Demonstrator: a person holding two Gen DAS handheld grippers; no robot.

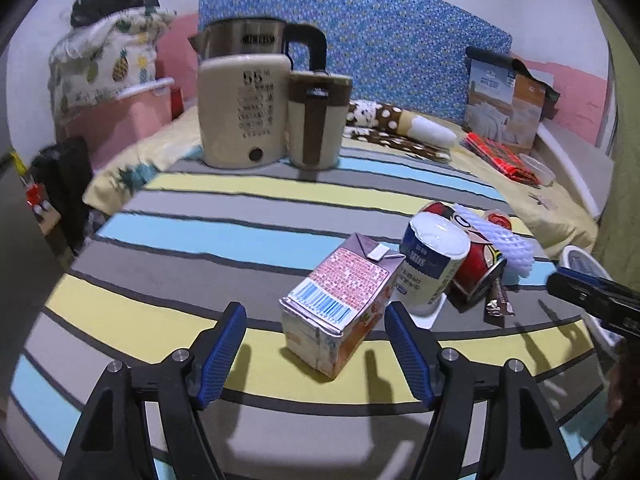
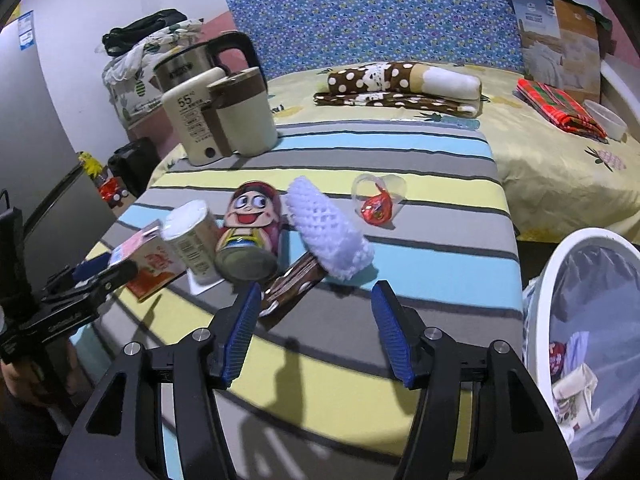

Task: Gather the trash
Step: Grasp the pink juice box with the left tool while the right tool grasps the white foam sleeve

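Note:
A drink carton (image 1: 340, 304) lies on the striped board (image 1: 240, 240), just ahead of my open left gripper (image 1: 314, 322), between the line of its fingers. Behind it lie a white cup (image 1: 432, 264), a cartoon can (image 1: 476, 264), white foam netting (image 1: 508, 240) and a brown wrapper (image 1: 496, 304). In the right wrist view, my open, empty right gripper (image 2: 316, 300) sits just short of the brown wrapper (image 2: 292, 284) and foam netting (image 2: 328, 232). The carton (image 2: 148, 260), cup (image 2: 192, 240), can (image 2: 248, 236) and a clear cup with a red wrapper (image 2: 378, 200) also show. The left gripper (image 2: 108, 276) is at the carton.
A white trash bin (image 2: 584, 344) with a liner and some trash stands at the right of the board. A kettle (image 1: 244, 100) and beige mug (image 1: 316, 120) stand at the board's far end. Folded cloths (image 2: 400, 84) and a box (image 2: 560, 44) lie on the bed beyond.

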